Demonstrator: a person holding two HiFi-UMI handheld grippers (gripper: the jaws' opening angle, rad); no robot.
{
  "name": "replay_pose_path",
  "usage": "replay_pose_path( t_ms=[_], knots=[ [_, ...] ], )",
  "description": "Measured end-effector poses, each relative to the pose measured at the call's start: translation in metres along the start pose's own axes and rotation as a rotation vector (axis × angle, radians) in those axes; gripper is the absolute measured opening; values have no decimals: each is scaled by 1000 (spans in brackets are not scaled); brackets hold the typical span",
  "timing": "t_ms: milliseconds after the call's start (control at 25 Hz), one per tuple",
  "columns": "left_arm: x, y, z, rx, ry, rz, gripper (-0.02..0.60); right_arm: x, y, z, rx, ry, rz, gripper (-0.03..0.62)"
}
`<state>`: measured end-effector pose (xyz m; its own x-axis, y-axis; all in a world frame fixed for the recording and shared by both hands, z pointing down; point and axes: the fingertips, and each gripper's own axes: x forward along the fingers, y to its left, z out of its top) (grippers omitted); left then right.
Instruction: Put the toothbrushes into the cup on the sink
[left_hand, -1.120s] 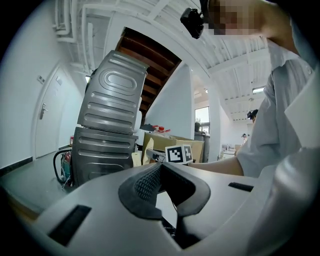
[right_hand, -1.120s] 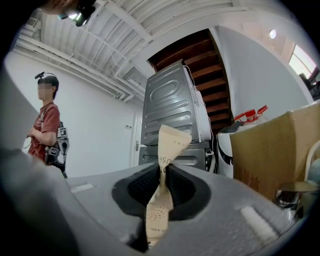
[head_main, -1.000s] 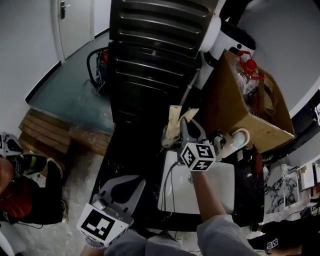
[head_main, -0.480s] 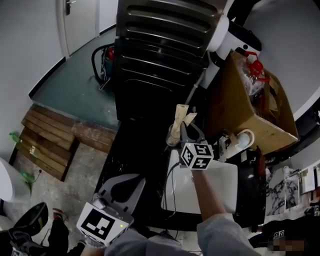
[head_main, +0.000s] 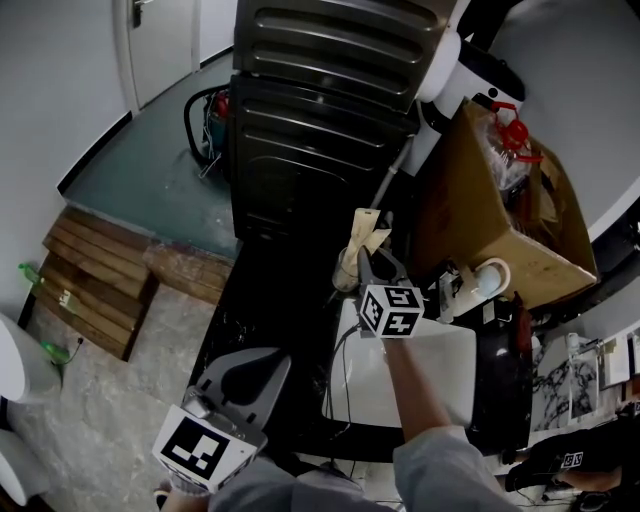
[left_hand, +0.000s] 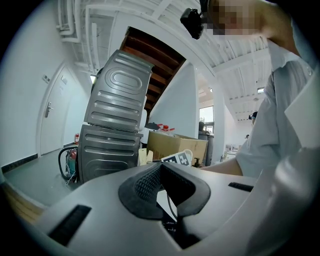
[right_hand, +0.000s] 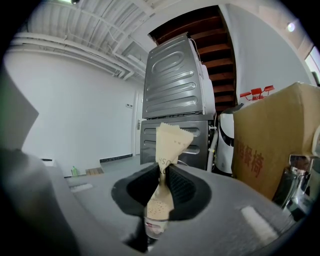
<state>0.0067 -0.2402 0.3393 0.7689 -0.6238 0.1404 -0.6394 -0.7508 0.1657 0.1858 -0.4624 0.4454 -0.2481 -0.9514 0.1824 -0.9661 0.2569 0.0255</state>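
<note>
Paper-wrapped toothbrush (right_hand: 170, 140) stands upright, pinched between the fingers of my right gripper (right_hand: 164, 172). Its lower end is at the mouth of the clear cup (right_hand: 152, 227) beside the white sink (head_main: 440, 370). Over the last second it has sunk slightly toward the cup, grip unchanged, so letting go looks close. My left gripper (left_hand: 161, 172) waits low, fingers pressed together, empty.

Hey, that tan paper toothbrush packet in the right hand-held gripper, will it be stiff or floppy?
Probably light and somewhat floppy: the tan paper toothbrush packet creases where the right hand-held gripper pinches it. It stands upright above the jaws, so something stiffer likely sits inside. Thin paper may tear under a hard pull.
</note>
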Motion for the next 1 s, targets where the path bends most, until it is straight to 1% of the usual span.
replay_pose_path(
  t_ms=[40,80,160,200,240,320,400,480,680,760,800,840,880,1000],
  knots=[
    [1,-1,0,-10,3,-1,6,0,0,-1,-1,6,2,56],
    [1,-2,-1,-10,4,-2,6,0,0,-2,-1,12,4,85],
    [1,0,-2,25,-4,-6,6,-1,1,-3,3,17,5,105],
    [1,1,-3,48,-9,-10,6,-1,2,-3,5,17,6,128],
    [2,0,-2,52,-9,-14,6,-2,3,-3,7,16,7,135],
    [3,-2,-1,43,-7,-20,6,-4,3,-1,12,14,7,141],
    [3,-1,-2,86,-13,-27,6,-6,3,1,20,12,4,158],
    [4,-3,-1,101,-17,-35,6,-10,1,4,27,7,-4,160],
    [8,-15,5,40,-7,-54,6,-24,-7,11,41,-7,-25,161],
    [9,-17,6,60,-14,-64,6,-30,-8,14,46,-11,-26,174],
    [9,-19,6,61,-15,-69,6,-33,-8,15,49,-11,-23,198],
    [9,-21,6,51,-14,-73,6,-35,-8,15,50,-11,-20,204],
    [10,-22,6,55,-14,-77,6,-38,-8,16,51,-12,-19,206],
    [11,-24,5,117,-30,-92,6,-47,-10,19,59,-21,-20,207]
  ],
)
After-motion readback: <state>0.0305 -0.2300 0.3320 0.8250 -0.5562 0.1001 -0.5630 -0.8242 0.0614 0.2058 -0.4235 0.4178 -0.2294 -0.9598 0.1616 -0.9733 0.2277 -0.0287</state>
